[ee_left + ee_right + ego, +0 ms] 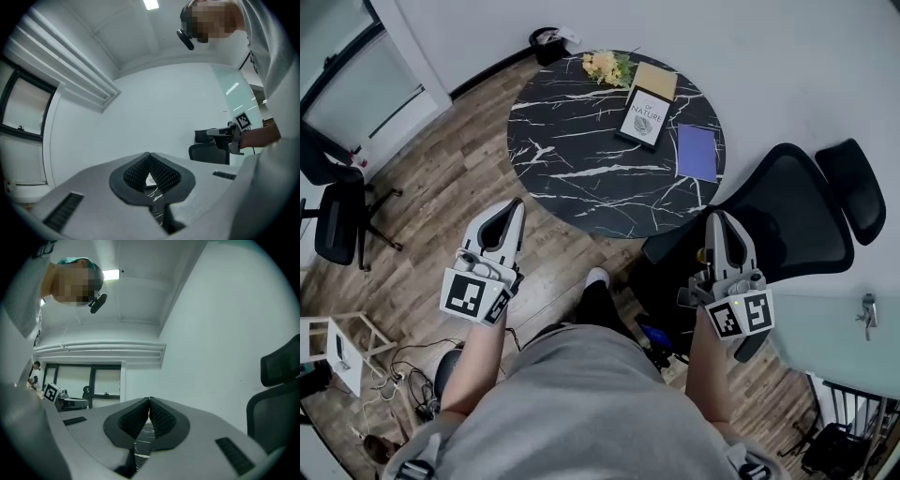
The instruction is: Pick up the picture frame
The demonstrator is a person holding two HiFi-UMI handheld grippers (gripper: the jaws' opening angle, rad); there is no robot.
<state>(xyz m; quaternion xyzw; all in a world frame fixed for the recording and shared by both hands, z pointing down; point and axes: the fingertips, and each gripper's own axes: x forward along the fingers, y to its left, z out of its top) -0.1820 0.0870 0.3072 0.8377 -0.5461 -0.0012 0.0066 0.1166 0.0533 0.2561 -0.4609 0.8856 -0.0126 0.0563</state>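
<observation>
Black marble table (572, 187) holds the picture frame (643, 118) near its far side, well apart from the left gripper (517, 204) and right gripper (713, 217), both pinched together and empty, seemingly because reaching has not begun.

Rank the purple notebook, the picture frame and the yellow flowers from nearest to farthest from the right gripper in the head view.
1. The purple notebook, on the right of the table, nearest the right gripper.
2. The picture frame, farther in.
3. The yellow flowers, at the far rim.
</observation>
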